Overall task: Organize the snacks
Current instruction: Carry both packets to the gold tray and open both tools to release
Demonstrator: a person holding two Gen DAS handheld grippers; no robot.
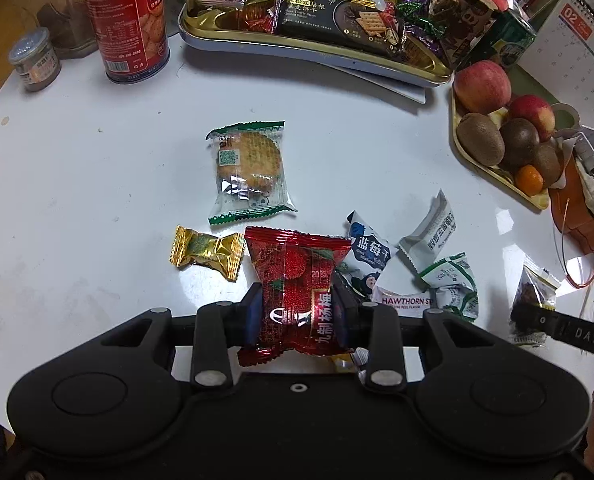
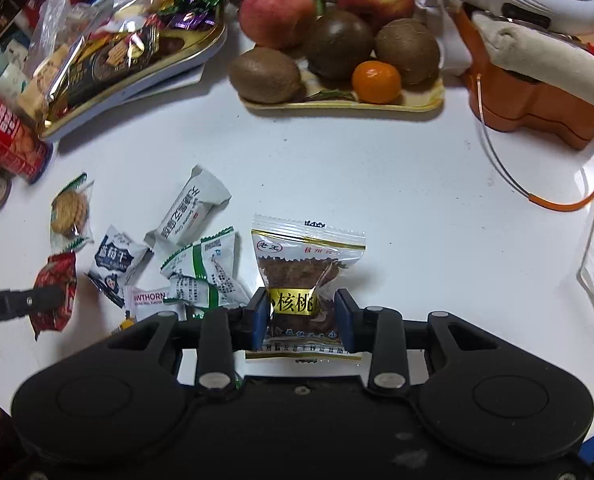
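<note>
Left gripper (image 1: 299,312) is closed on a red bayberry candy packet (image 1: 297,280), blue pads pinching its lower half; the packet's top stands clear of the jaws. Whether the packet touches the white bench (image 1: 97,200) cannot be told.

Right gripper (image 2: 301,316) is closed on a clear walnut snack packet (image 2: 305,268) with a gold label, gripped across its lower middle.

Loose on the bench, mid-area between the two grippers: a green-edged biscuit packet (image 1: 249,172), a gold-foil candy (image 1: 207,252) just beside the red packet, a blueberry snack packet (image 1: 367,256), a white bar wrapper (image 1: 431,228), a green-and-white wrapper (image 1: 453,284), and a hawthorn strip packet (image 1: 405,302) partly under the others.

Toward the far edge: a gold tin tray (image 1: 225,26) heaped with snacks, a red biscuit can (image 1: 125,16) upright beside it, a small jar (image 1: 35,60), and a fruit tray (image 2: 417,98) holding apples, kiwis and a tangerine.
</note>
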